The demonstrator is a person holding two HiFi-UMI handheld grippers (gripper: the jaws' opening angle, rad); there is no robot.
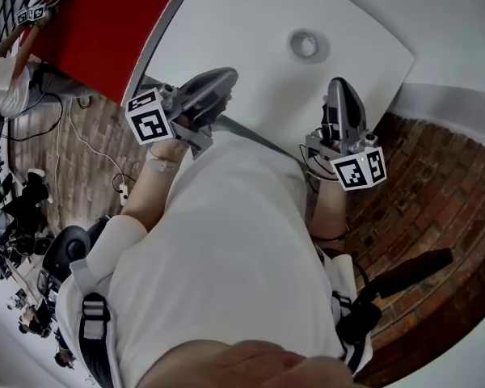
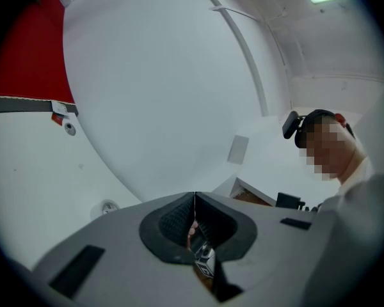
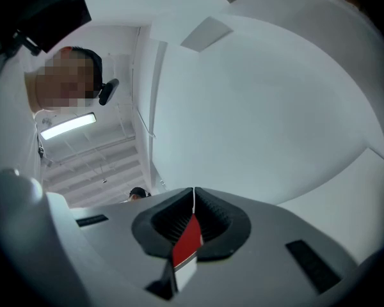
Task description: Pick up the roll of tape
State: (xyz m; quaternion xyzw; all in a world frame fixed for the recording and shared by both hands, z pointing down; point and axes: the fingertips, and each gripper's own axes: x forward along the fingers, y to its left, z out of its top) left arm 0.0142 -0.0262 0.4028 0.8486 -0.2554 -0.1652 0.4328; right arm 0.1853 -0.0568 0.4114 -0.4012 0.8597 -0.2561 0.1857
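Small pale ring-shaped roll of tape is seen lying flat, hole up, on the white rounded-corner surface, near its far edge. Nothing is touching it. No other item can be made out on the surface.

Grey two-jaw left tool is held over the near edge of the surface, pointed toward the tape but well apart from it. In the left gripper view its jaws are pressed together, ribbed pads meeting on one seam with nothing pinched. A black-and-white square-marker cube is carried at its rear.

Grey two-jaw right tool is held beside the right edge of the surface, nearer the tape than the left tool, not in contact. In the right gripper view its jaws are pressed together and nothing is gripped; only a red-and-white strip of background is seen through the slot behind the pads. Its marker cube faces the head camera.

Tape lies ahead of both tools, roughly between them.

The person's white shirt fills the lower centre of the head view. Red flat panel stands beyond the surface's left side. Brick-pattern floor is seen on both sides, with a thin white cable trailing over it at left.
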